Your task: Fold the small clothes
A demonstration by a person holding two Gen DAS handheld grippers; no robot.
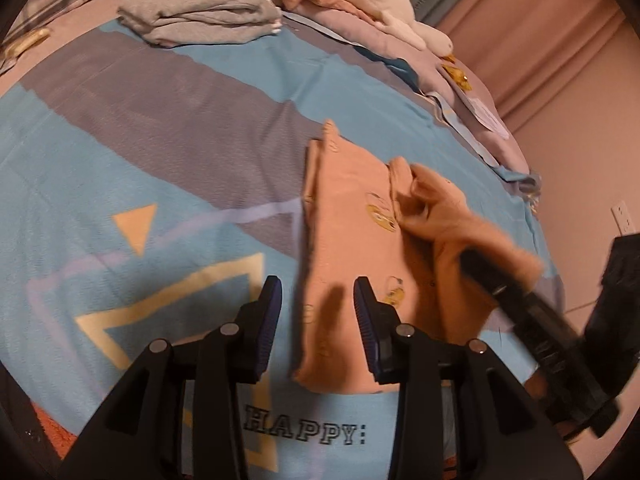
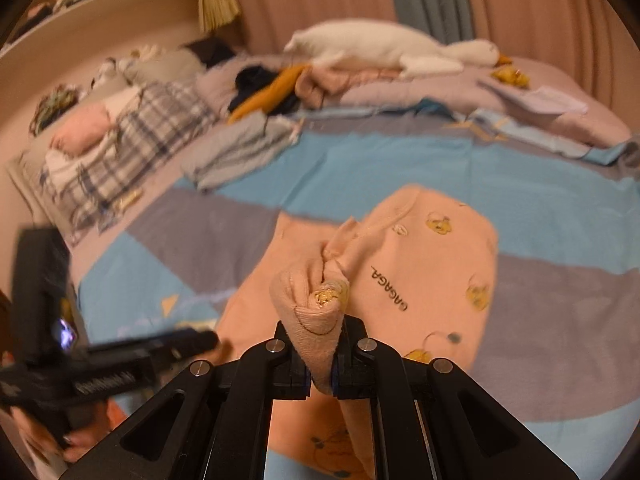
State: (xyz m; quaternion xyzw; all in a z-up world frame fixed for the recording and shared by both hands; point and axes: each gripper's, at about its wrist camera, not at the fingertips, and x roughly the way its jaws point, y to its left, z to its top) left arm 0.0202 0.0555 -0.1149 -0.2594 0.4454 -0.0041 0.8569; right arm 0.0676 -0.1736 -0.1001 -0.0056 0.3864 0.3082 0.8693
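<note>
Right jaws [image 2: 322,354] pinching peach garment [image 2: 424,264], left jaws [image 1: 318,312] open, empty

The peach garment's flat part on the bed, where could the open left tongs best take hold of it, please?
Probably the near hem of the peach garment, approached from its left edge: there it lies flat and clear of the bunched sleeve the right tongs pinch.

A small garment [image 1: 344,216] lies on the bed [image 1: 160,160] at centre right of the left wrist view; folded clothes [image 1: 200,16] sit behind it, upper left
</note>
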